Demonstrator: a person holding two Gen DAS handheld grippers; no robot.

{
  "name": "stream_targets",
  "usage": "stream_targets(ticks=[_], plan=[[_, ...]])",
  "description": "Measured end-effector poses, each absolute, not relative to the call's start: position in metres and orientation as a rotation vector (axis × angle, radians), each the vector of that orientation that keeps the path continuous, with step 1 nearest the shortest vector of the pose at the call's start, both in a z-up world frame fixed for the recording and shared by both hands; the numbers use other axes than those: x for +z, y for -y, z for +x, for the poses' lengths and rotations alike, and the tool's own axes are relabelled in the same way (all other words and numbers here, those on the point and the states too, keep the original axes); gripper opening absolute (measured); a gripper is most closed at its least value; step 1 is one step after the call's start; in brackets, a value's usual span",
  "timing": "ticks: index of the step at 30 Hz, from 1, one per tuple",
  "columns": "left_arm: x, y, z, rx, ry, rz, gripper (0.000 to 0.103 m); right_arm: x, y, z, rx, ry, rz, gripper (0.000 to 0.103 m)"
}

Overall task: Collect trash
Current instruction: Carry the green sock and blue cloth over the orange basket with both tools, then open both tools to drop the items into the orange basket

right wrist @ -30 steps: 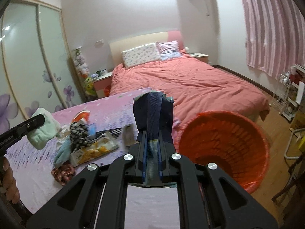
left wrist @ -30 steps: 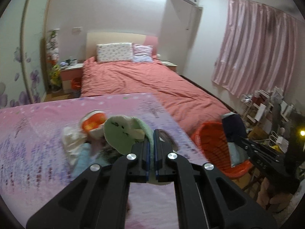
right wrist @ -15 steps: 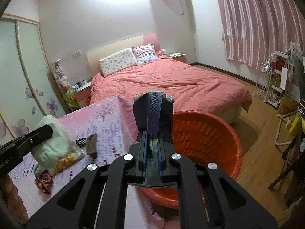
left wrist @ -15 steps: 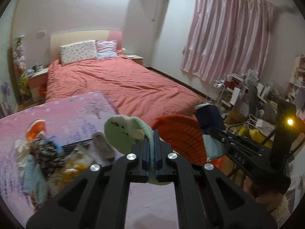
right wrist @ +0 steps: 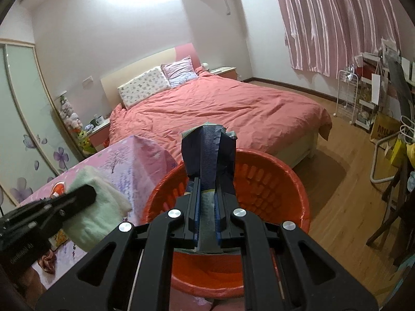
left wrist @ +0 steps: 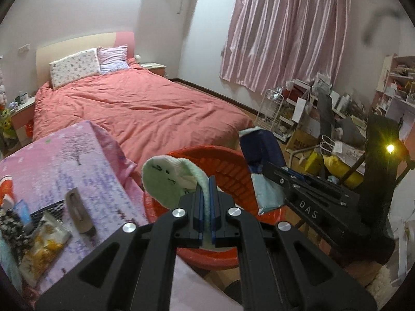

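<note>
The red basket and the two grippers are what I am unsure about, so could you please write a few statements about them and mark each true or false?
1. The left gripper is shut on a pale green sock. True.
2. The right gripper is open and holds nothing. False: it is shut on a dark blue packet.
3. In the right wrist view the dark blue packet shows in front of the red basket. True.
4. The red basket stands on the bed. False: it sits beside the pink-covered table, with the bed beyond it.
5. A yellow snack bag lies on the pink-covered table. True.
</note>
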State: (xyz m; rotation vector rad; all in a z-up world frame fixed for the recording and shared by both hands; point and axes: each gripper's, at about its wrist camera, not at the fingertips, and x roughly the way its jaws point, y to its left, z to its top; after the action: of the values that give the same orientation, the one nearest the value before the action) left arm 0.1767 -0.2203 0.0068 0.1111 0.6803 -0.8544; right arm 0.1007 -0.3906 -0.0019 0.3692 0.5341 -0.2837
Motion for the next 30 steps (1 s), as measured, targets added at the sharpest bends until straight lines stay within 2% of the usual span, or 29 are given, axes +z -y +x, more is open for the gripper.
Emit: stream_targets(ticks=[6,8,10,12,16,20,30], plan=[[-0.009,0.244,0.191,-0.864,-0.720,0.134,0.006,-0.012,0.403,0.107,-0.285,-0.552,0.408,0.009],[-0.017,0.249,0.198,-0.848,-0.741,0.141,0.009,-0.015,0.405,0.110,-0.279,-0.561,0.416,0.010],[-0.024,0.250,0.205,-0.824,-0.759,0.145,0.023,-0.020,0.408,0.113,-0.272,-0.579,0.427,0.012],[-0.031,0.246,0.210,-0.796,-0.772,0.145,0.034,-0.022,0.412,0.115,-0.271,-0.590,0.434,0.018],[-0.038,0.238,0.215,-0.759,-0.788,0.153,0.039,-0.026,0.412,0.111,-0.278,-0.605,0.441,0.038],[-0.035,0.223,0.211,-0.719,-0.779,0.163,0.046,-0.021,0.410,0.108,-0.288,-0.605,0.428,0.048],[-0.022,0.150,0.192,-0.590,-0.742,0.158,0.056,-0.004,0.370,0.113,-0.241,-0.615,0.360,0.050]])
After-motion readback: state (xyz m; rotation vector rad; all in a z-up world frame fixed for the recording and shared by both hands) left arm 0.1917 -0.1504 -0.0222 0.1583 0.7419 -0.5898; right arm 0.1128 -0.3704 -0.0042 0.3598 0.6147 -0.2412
